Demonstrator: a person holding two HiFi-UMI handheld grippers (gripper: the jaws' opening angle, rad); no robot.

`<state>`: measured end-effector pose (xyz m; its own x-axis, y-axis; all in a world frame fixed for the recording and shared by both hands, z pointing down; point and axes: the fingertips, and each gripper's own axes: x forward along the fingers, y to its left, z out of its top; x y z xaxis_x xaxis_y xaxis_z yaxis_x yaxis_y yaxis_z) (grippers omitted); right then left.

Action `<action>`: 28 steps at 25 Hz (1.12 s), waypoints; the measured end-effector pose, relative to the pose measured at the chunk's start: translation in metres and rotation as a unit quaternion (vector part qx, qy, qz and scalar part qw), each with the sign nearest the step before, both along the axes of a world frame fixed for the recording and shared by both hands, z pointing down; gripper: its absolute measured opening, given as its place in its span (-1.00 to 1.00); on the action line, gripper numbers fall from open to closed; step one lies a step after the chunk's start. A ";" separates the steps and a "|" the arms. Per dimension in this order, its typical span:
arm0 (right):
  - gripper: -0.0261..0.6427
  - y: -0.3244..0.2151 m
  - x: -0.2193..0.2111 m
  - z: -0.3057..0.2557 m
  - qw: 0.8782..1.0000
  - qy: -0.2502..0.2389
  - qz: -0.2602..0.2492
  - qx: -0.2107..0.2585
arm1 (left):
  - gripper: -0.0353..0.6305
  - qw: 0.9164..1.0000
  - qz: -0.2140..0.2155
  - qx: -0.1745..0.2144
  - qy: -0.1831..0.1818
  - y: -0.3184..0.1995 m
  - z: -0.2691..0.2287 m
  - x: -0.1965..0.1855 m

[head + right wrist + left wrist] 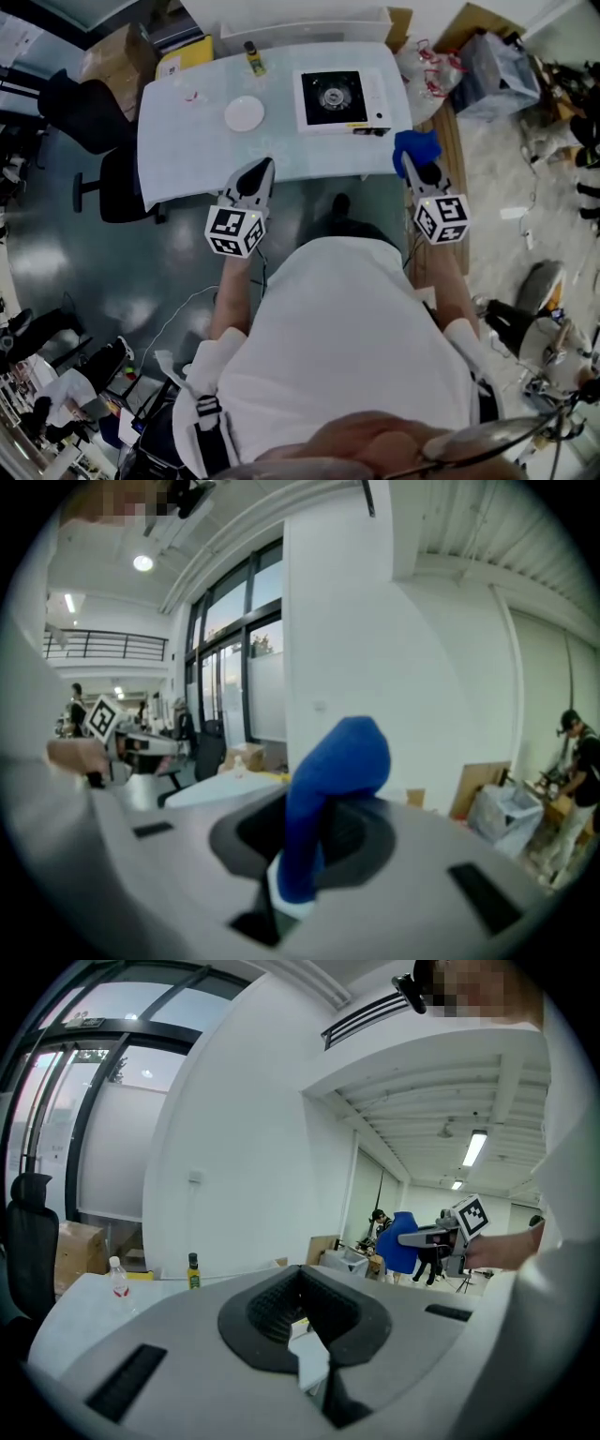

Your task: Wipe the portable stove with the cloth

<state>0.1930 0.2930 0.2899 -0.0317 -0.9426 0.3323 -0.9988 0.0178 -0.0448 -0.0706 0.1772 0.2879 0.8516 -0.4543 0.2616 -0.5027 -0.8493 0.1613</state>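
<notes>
Cloth [415,145] clamped and off the table, stove [339,98] bare.

Head view: the stove sits at 1 o'clock near the right edge of the table [187,150]. A plate [244,113] lies at 11 with open tabletop around it, and a bottle [254,58] stands at the far edge, its label too small to read. A chair [89,112] crowds the left edge at 10. The right gripper [412,167] is off the near right corner. Left gripper view: the left gripper [309,1358] has its jaws together, nothing between. Right gripper view: jaws pinch the blue cloth, which stands upright.
</notes>
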 end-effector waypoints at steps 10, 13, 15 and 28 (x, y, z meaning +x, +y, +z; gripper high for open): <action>-0.69 -0.057 0.071 0.028 0.999 -0.021 -0.033 -0.026 | -0.80 1.000 -0.022 -0.010 -0.020 -0.042 0.008 0.074; -0.69 -0.070 0.088 0.040 0.998 -0.022 -0.045 -0.033 | -0.80 0.999 -0.023 -0.008 -0.022 -0.052 0.012 0.095; -0.69 -0.079 0.097 0.048 0.998 -0.015 -0.055 -0.039 | -0.80 0.999 -0.024 -0.008 -0.026 -0.058 0.016 0.107; -0.69 -0.118 0.122 0.094 0.994 -0.012 -0.056 -0.088 | -0.80 0.997 0.008 -0.033 -0.069 -0.096 0.050 0.148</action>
